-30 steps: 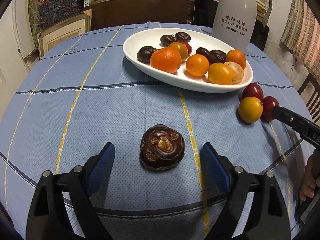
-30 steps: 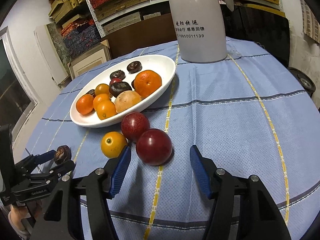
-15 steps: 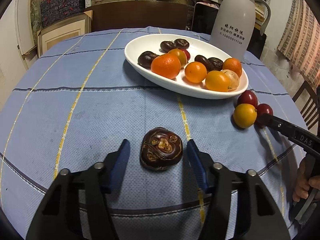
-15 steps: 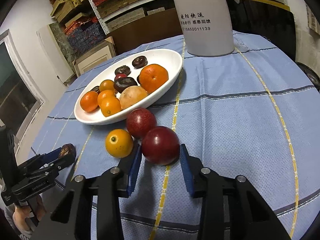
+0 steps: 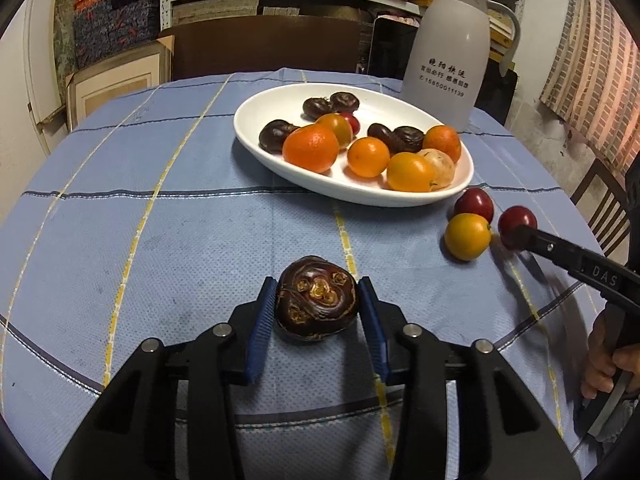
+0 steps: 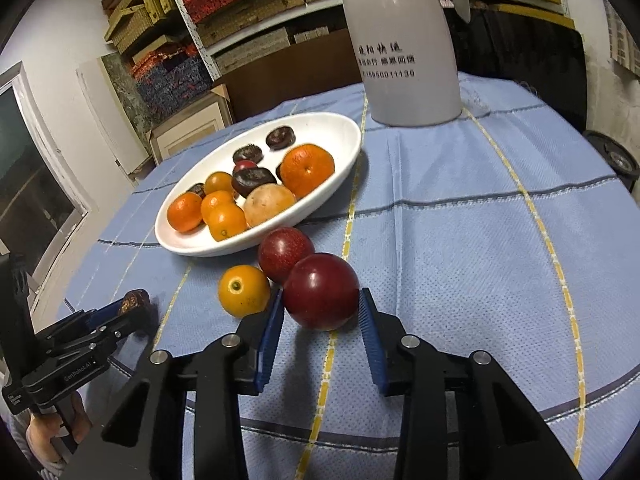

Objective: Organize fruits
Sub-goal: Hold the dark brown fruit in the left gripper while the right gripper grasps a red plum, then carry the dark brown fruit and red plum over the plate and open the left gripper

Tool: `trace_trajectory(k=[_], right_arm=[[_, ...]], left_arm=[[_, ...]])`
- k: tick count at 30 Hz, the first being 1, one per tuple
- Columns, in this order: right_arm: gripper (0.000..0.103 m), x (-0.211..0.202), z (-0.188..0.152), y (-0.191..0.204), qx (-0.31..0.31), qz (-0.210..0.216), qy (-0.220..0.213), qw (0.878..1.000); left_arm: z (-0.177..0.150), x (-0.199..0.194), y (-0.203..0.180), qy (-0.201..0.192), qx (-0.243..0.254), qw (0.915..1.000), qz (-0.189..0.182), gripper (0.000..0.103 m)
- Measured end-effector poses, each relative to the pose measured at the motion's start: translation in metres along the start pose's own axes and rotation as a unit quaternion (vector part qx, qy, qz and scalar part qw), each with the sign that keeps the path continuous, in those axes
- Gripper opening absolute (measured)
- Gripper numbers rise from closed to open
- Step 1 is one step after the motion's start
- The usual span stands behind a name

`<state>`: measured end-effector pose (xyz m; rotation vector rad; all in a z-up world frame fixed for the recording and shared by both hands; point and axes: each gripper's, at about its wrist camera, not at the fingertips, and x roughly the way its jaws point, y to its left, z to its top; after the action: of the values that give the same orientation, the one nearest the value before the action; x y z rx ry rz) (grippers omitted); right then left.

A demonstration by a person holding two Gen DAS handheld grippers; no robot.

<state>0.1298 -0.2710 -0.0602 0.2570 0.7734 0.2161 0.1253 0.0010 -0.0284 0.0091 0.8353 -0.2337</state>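
My left gripper (image 5: 317,305) has its blue ribbed pads pressed against both sides of a dark chestnut (image 5: 316,303), a glossy brown, lumpy corm with ringed buds on top, sitting on the tablecloth (image 5: 160,240). My right gripper (image 6: 320,304) clamps a smooth, round, deep-red plum (image 6: 321,291), its pads touching each flank; the fruit rests on the cloth. Just ahead and left of that plum, touching it, lies a second red fruit (image 6: 285,254) with a speckled skin, and a shiny yellow-orange kumquat (image 6: 243,290) sits right against my left finger. Beyond them stands a white glazed oval dish (image 6: 340,130), holding oranges, more dark chestnuts and one pale, dull tan fruit (image 6: 269,205). Farther ahead of the right gripper a matte white jug (image 6: 404,60) with printed characters rises upright. The cloth is a woven light-blue fabric crossed by yellow and dark stripes. From the left wrist view the dish lies ahead and to the right, with bare cloth between it and the chestnut. Shelves of boxes fill the background.
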Motion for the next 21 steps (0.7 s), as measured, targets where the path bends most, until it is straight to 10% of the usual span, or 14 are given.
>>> trace_trajectory(k=[21], right_arm=[[0.038, -0.045, -0.041, 0.024, -0.026, 0.026, -0.024, 0.999]], left_arm=[[-0.034, -0.051, -0.004, -0.039, -0.011, 0.9989, -0.024, 0.041]])
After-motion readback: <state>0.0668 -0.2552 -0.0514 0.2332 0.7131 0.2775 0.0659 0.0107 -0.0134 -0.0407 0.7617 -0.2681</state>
